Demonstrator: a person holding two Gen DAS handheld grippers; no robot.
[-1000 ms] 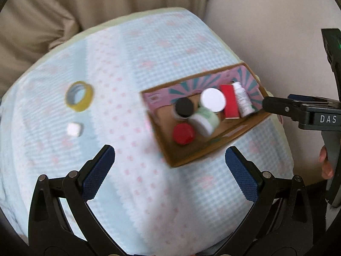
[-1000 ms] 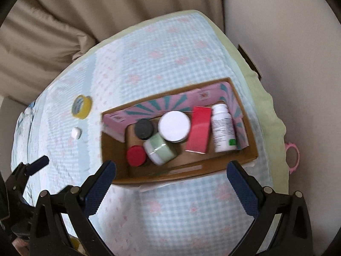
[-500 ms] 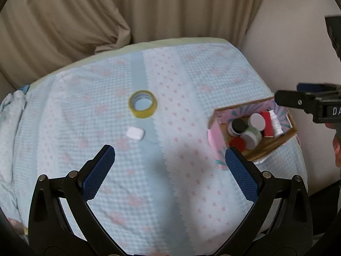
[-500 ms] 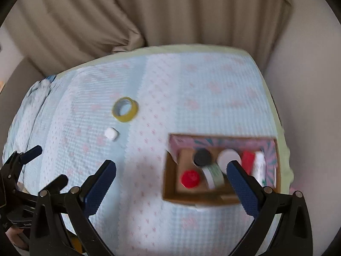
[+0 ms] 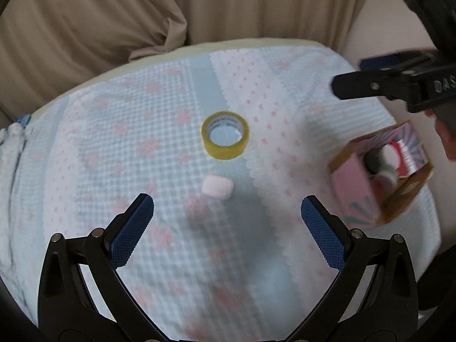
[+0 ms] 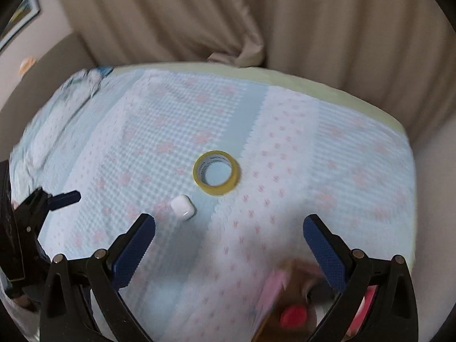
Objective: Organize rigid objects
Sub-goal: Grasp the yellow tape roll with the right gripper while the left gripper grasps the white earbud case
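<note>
A yellow tape roll (image 5: 225, 135) lies flat on the checked blue-and-pink cloth, with a small white case (image 5: 217, 186) just in front of it. My left gripper (image 5: 227, 219) is open and empty, a short way in front of the white case. The cardboard box (image 5: 382, 171) holding jars and a red box sits at the right edge. In the right wrist view the tape roll (image 6: 216, 176) and white case (image 6: 183, 207) lie ahead, and the box (image 6: 287, 299) is blurred below. My right gripper (image 6: 228, 238) is open and empty.
Beige curtains (image 5: 199, 8) hang behind the bed. The bed's pale green edge (image 6: 342, 91) runs along the far side and a beige wall (image 5: 379, 28) stands at the right. A crumpled blue cloth (image 6: 85, 81) lies at the far left corner.
Both grippers have swung left, away from the box and toward the tape roll and white case, which now sit centred ahead. The box has slid to the edge of both views.
</note>
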